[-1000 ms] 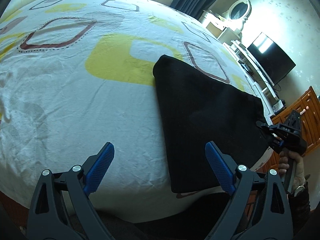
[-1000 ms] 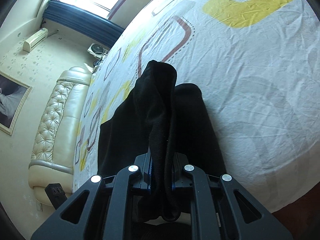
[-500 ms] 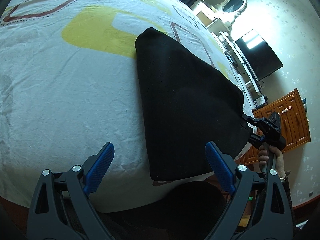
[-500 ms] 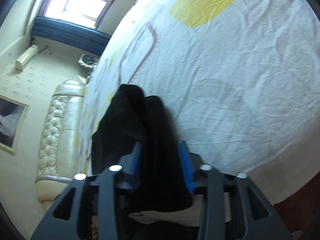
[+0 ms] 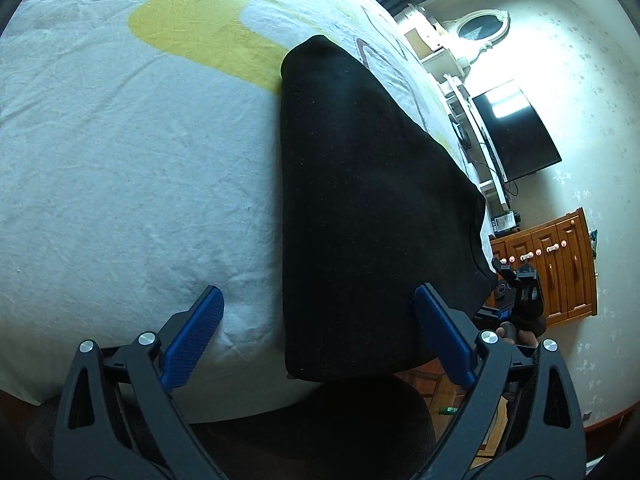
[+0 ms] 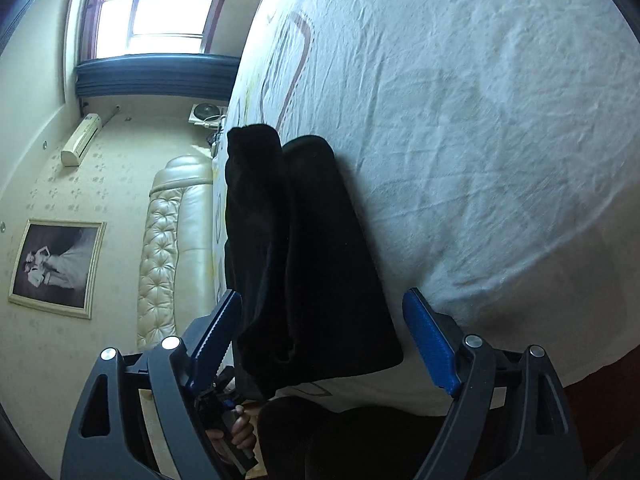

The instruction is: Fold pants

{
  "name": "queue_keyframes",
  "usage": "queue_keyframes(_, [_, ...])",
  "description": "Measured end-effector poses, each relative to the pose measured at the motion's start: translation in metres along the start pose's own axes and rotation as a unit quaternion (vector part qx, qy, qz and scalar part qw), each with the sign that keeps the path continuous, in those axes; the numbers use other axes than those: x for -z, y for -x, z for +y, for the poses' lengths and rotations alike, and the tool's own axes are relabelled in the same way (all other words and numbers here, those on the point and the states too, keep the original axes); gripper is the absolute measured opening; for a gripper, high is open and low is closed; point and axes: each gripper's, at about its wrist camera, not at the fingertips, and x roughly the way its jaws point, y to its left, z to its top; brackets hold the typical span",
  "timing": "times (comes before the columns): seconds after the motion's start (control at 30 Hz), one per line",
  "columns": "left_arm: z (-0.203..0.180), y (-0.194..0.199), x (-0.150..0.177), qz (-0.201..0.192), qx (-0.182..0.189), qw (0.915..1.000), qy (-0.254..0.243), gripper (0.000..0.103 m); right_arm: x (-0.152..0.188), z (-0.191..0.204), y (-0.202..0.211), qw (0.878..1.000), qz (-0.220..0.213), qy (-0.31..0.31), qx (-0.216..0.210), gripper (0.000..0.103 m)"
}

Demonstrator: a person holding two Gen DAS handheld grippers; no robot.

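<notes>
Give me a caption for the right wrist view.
Right gripper open over folded black pants on the patterned bedsheet.

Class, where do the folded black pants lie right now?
The folded black pants lie on the patterned bedsheet at the bed's near edge, right of centre in the left wrist view.

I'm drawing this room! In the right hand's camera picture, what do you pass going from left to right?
Framed picture → padded headboard → black pants → white bedsheet.
</notes>
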Motion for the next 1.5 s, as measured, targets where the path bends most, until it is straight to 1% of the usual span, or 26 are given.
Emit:
queue_keyframes(0.07, [-0.004,-0.002,-0.001,0.001,0.01,0.9999,-0.008,0.095,0.002,0.008,-0.006,1.0,0.01,0.022,0.008,0.083])
queue_keyframes(0.13, [-0.009,-0.006,-0.001,0.006,0.016,0.9997,-0.019,0.095,0.006,0.01,-0.011,0.999,0.028,0.033,0.004,0.087])
queue_keyframes(0.2, [-0.012,-0.011,0.0,0.01,0.021,0.9994,-0.027,0.095,0.008,0.015,-0.015,0.998,0.028,0.048,0.02,0.087])
queue_keyframes(0.27, [-0.012,-0.014,0.004,0.012,0.028,0.9992,-0.024,0.095,0.008,0.016,-0.015,0.998,0.029,0.051,0.028,0.083])
queue_keyframes(0.3, [-0.011,-0.016,0.005,0.011,0.03,0.9993,-0.018,0.095,0.008,0.017,-0.014,0.998,0.031,0.052,0.035,0.075])
queue_keyframes(0.33, [-0.01,-0.016,0.005,0.01,0.032,0.9994,-0.012,0.095,0.007,0.017,-0.013,0.997,0.032,0.055,0.047,0.064])
queue_keyframes(0.37, [-0.009,-0.017,0.005,0.011,0.033,0.9994,-0.006,0.095,0.007,0.016,-0.015,0.996,0.032,0.057,0.056,0.059])
queue_keyframes(0.4, [-0.008,-0.018,0.004,0.013,0.034,0.9994,-0.001,0.095,0.008,0.014,-0.013,0.996,0.031,0.056,0.055,0.055])
queue_keyframes(0.43, [-0.007,-0.019,0.003,0.015,0.035,0.9993,0.005,0.095,0.008,0.012,-0.013,0.997,0.029,0.051,0.05,0.052])
queue_keyframes(0.47, [-0.006,-0.019,0.002,0.017,0.036,0.9992,0.01,0.095,0.007,0.01,-0.013,0.997,0.029,0.05,0.049,0.051])
queue_keyframes(0.5, [-0.004,-0.02,0.002,0.019,0.04,0.9989,0.015,0.099,0.008,0.009,-0.012,0.997,0.03,0.052,0.05,0.05])
queue_keyframes(0.57, [-0.003,-0.021,0.001,0.019,0.047,0.9984,0.025,0.1,0.007,0.008,-0.011,0.997,0.031,0.054,0.049,0.05])
queue_keyframes(0.67, [-0.009,-0.023,0.002,0.017,0.033,0.9992,0.011,0.1,0.008,0.009,-0.011,0.997,0.03,0.056,0.048,0.05])
queue_keyframes(0.73, [-0.02,-0.024,0.005,0.022,0.01,0.9993,-0.029,0.1,0.008,0.008,-0.011,0.997,0.029,0.055,0.047,0.05])
queue_keyframes(0.8, [-0.029,-0.025,0.007,0.02,-0.008,0.9985,-0.05,0.099,0.008,0.006,-0.011,0.997,0.028,0.053,0.043,0.05])
queue_keyframes(0.83, [-0.03,-0.024,0.008,0.018,-0.013,0.9986,-0.049,0.097,0.009,0.004,-0.01,0.997,0.027,0.052,0.041,0.05])
queue_keyframes(0.9, [-0.031,-0.025,0.009,0.025,-0.013,0.9987,-0.042,0.075,0.008,0.004,-0.011,0.998,0.026,0.052,0.039,0.051])
queue_keyframes(0.93, [-0.032,-0.024,0.008,0.025,-0.017,0.9989,-0.037,0.072,0.008,0.004,-0.011,0.997,0.026,0.053,0.04,0.051])
queue_keyframes(0.97, [-0.031,-0.022,0.006,0.025,-0.014,0.9992,-0.029,0.065,0.008,0.003,-0.011,0.997,0.026,0.053,0.04,0.051])
queue_keyframes(1.03, [-0.028,-0.02,0.004,0.028,-0.013,0.9993,-0.019,0.059,0.008,0.004,-0.012,0.997,0.025,0.056,0.04,0.051])
queue_keyframes(1.1, [-0.029,-0.015,0.004,0.021,-0.015,0.9995,-0.019,0.048,0.009,0.007,-0.013,0.997,0.027,0.062,0.039,0.051])
queue_keyframes(1.2, [-0.035,-0.011,0.004,0.008,-0.035,0.998,-0.051,0.039,0.009,0.01,-0.013,0.996,0.03,0.071,0.041,0.051])
queue_keyframes(1.27, [-0.04,-0.011,0.006,0.004,-0.048,0.9967,-0.066,0.038,0.007,0.01,-0.014,0.996,0.029,0.073,0.042,0.051])
queue_keyframes(1.33, [-0.043,-0.011,0.006,0.003,-0.053,0.9966,-0.063,0.036,0.007,0.01,-0.014,0.996,0.028,0.073,0.043,0.051])
queue_keyframes(1.43, [-0.049,-0.011,0.008,-0.003,-0.068,0.9947,-0.077,0.035,0.005,0.01,-0.014,0.996,0.029,0.075,0.043,0.051])
queue_keyframes(1.5, [-0.05,-0.011,0.009,-0.009,-0.074,0.9942,-0.078,0.034,0.005,0.01,-0.015,0.996,0.029,0.076,0.043,0.051])
